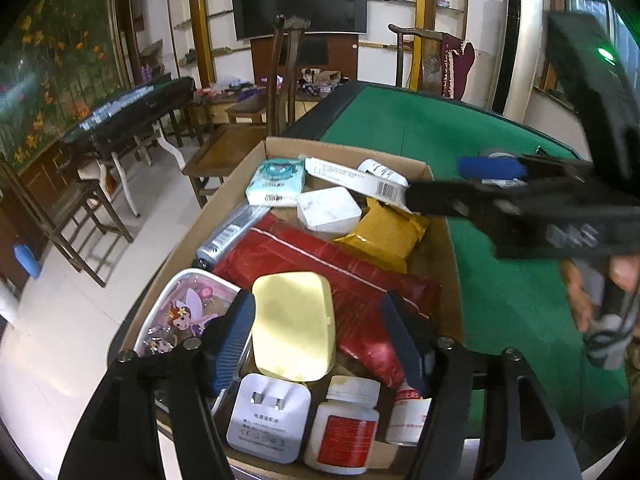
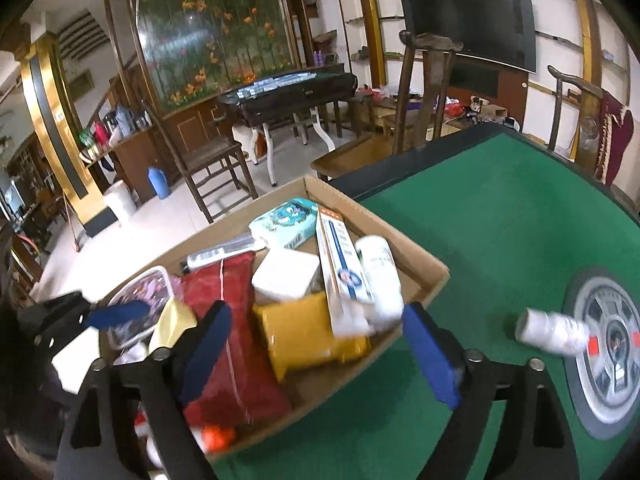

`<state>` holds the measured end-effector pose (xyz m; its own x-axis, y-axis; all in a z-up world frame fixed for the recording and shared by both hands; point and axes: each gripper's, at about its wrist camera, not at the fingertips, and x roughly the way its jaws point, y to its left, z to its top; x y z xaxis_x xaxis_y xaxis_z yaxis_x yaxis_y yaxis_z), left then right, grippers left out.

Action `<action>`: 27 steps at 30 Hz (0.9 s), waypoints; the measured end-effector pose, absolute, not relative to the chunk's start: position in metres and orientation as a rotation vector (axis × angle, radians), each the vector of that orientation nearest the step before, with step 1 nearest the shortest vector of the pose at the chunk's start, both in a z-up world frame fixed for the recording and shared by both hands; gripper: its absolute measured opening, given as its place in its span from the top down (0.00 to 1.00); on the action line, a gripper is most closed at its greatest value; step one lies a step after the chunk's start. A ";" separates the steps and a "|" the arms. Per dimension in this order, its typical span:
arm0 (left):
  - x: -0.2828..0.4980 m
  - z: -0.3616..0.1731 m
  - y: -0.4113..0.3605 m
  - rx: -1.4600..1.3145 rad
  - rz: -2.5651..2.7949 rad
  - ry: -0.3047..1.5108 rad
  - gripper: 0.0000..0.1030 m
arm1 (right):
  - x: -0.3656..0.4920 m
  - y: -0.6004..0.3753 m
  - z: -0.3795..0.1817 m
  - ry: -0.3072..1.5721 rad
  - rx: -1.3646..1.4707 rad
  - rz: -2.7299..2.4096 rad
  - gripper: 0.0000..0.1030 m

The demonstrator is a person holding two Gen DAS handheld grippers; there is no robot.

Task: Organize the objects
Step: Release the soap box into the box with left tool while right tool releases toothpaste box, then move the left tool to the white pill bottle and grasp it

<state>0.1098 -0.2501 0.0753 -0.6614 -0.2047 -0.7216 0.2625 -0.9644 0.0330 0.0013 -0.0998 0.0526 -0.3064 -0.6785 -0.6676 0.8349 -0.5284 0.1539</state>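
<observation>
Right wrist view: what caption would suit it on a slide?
Open right claw hovers over a cardboard box crammed with household items; one white bottle lies outside on the green table.

Your left wrist camera hangs close above the cardboard box [image 1: 348, 152], tilted down past its near end toward the television at 12 o'clock. Your right wrist camera sits just right of the box on the green table [image 2: 500, 240], facing likewise. Both share the box, table and television.

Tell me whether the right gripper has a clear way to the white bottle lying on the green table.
Probably yes: the right gripper is open and empty, and only bare green table separates it from the white bottle.
</observation>
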 end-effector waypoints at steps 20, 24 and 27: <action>0.080 0.095 -0.151 1.079 -2.681 -0.180 0.30 | -0.011 0.113 0.033 0.044 0.914 -2.279 0.00; 0.064 0.091 -0.121 1.112 -2.718 -0.229 0.30 | -0.022 0.141 0.034 -0.053 0.950 -2.334 0.00; 0.056 0.088 -0.101 1.132 -2.742 -0.263 0.30 | -0.023 0.152 0.039 -0.099 0.932 -2.355 0.00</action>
<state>0.0561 -0.1008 0.0882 -0.6996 -0.2160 -0.6811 0.0827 -0.9713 0.2231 -0.0234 0.1521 0.0393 -0.5752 -0.5559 -0.6001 0.5037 -0.8187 0.2757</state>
